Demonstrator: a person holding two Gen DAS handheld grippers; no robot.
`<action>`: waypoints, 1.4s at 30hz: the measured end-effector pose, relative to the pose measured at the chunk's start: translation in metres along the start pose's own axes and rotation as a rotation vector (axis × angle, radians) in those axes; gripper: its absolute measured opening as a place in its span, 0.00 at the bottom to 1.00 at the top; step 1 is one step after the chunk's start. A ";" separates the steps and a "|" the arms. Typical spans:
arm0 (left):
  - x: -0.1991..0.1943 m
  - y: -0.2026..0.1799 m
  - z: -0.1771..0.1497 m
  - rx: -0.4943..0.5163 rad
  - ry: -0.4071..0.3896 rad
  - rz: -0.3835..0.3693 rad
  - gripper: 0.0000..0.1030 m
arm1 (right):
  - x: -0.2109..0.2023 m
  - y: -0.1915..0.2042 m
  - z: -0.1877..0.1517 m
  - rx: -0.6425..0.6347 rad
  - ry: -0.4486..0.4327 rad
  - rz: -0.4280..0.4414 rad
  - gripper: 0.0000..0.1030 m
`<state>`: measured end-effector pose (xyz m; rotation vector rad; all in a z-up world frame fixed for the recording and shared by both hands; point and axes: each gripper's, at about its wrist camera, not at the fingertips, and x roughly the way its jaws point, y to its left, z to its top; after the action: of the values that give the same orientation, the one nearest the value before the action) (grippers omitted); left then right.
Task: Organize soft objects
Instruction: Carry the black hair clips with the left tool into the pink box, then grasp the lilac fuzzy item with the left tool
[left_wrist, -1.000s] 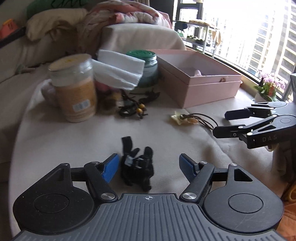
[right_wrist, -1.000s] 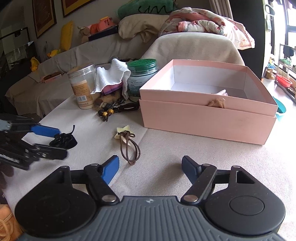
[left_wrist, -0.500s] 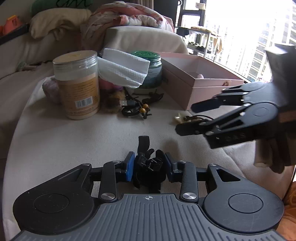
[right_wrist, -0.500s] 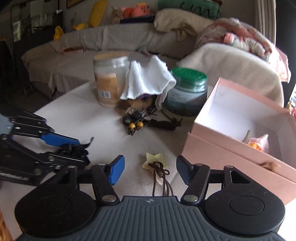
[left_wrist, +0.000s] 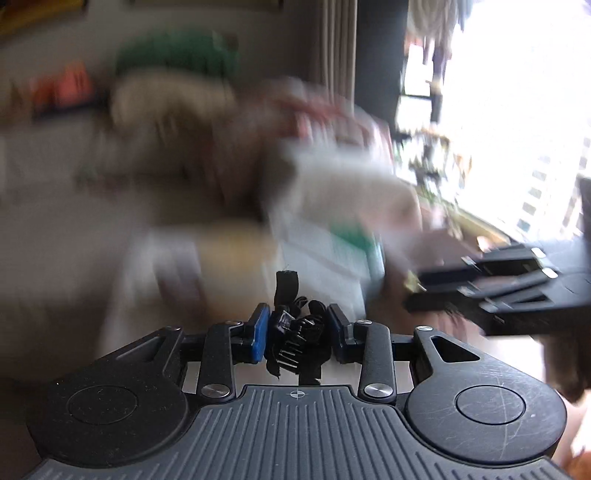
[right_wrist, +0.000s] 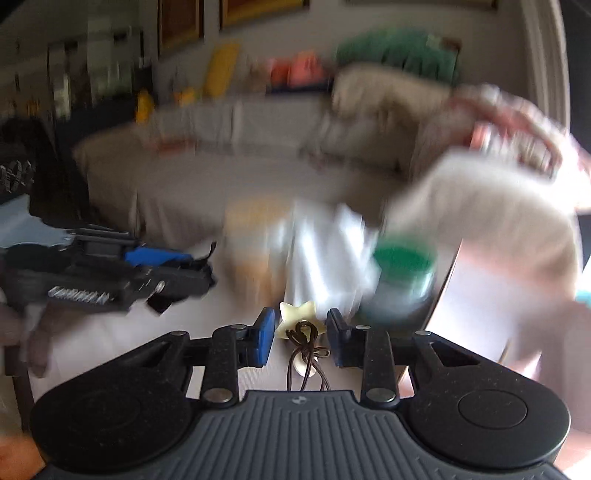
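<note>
Up front, crumpled black fabric bundle (left_wrist: 295, 341)

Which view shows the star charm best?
The right wrist view: the cream star charm sits sharp between the closing right tongs, its brown cord hanging below. The left wrist view shows only a small pale blur of it at the tip of the right tongs.
</note>
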<state>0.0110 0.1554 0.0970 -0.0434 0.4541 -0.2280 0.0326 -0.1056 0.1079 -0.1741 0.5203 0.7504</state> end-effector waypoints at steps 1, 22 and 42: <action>0.001 0.000 0.020 0.016 -0.045 0.008 0.37 | -0.009 -0.007 0.014 0.008 -0.043 -0.016 0.29; 0.146 -0.116 0.075 -0.044 0.146 -0.366 0.39 | -0.101 -0.139 -0.041 0.110 -0.081 -0.538 0.62; 0.122 0.163 0.024 -0.569 0.221 -0.007 0.39 | -0.017 -0.013 0.052 0.047 0.009 -0.168 0.64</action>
<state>0.1622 0.2861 0.0514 -0.5809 0.7288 -0.1047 0.0510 -0.1077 0.1605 -0.1757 0.5247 0.5730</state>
